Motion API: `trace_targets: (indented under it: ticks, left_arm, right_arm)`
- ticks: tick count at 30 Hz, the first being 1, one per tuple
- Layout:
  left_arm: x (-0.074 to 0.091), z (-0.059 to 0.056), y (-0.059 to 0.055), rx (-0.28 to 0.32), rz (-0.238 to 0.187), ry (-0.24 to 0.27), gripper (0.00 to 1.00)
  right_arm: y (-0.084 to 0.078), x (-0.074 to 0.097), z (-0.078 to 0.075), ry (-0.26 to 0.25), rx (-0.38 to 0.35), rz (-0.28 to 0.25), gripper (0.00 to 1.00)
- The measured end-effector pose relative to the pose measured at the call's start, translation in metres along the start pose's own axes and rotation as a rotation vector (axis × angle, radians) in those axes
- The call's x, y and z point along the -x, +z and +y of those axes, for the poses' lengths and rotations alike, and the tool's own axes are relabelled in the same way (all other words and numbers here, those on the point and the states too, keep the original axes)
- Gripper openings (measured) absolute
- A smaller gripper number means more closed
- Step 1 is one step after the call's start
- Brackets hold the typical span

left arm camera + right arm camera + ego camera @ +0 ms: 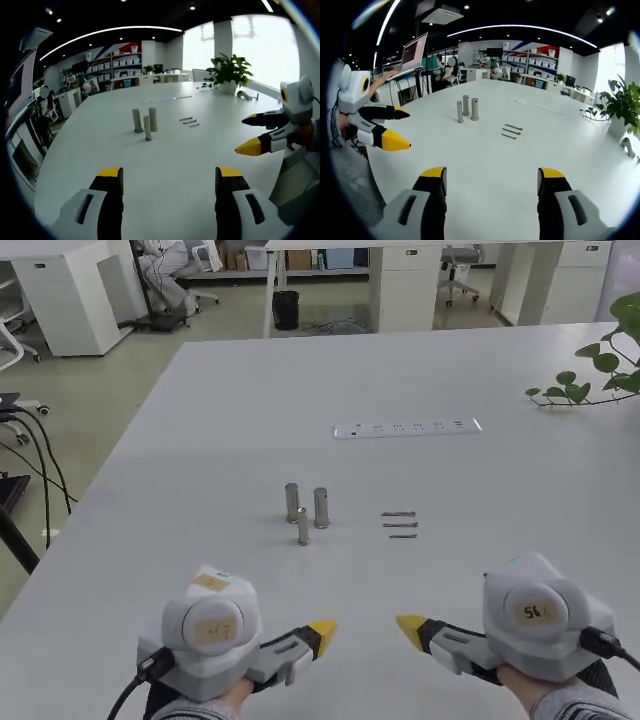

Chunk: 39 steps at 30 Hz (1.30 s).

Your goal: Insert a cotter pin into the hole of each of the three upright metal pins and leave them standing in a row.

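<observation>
Lighting: we record bright, even overhead light from curved ceiling strips [520, 26] and small spots. Window [250, 40]: blown out white. Worktop [450, 370]: pale, with faint, short shadows. Both gripper views bend strongly toward their edges; centres sharp.

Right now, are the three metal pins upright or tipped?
Upright: the three metal pins stand on end in a cluster on the table.
</observation>
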State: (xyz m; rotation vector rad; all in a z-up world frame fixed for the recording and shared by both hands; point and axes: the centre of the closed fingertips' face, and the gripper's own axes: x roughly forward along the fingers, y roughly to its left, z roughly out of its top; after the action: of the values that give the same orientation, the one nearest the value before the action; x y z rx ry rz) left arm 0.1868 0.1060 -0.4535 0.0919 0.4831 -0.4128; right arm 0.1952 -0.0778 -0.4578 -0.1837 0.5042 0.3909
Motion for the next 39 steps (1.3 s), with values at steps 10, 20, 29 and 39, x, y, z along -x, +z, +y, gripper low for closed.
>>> trace_targets:
  ticks: [10,20,29,39]
  left_arm:
    - [0.0,0.0,0.001,0.0,-0.003,-0.001,0.73]
    - [0.002,0.003,0.008,0.005,-0.026,0.005,0.68]
    - [-0.004,0.013,0.012,0.022,-0.024,0.014,0.65]
    - [-0.036,0.021,0.034,-0.004,-0.037,-0.038,0.6]
  right_arm:
    - [0.003,0.001,-0.001,-0.001,-0.023,-0.016,0.72]
    - [0.01,0.0,0.002,0.015,-0.038,-0.044,0.72]
    - [0.017,0.0,0.013,0.057,-0.037,-0.062,0.68]
    - [0.024,0.001,0.013,0.082,-0.072,-0.088,0.67]
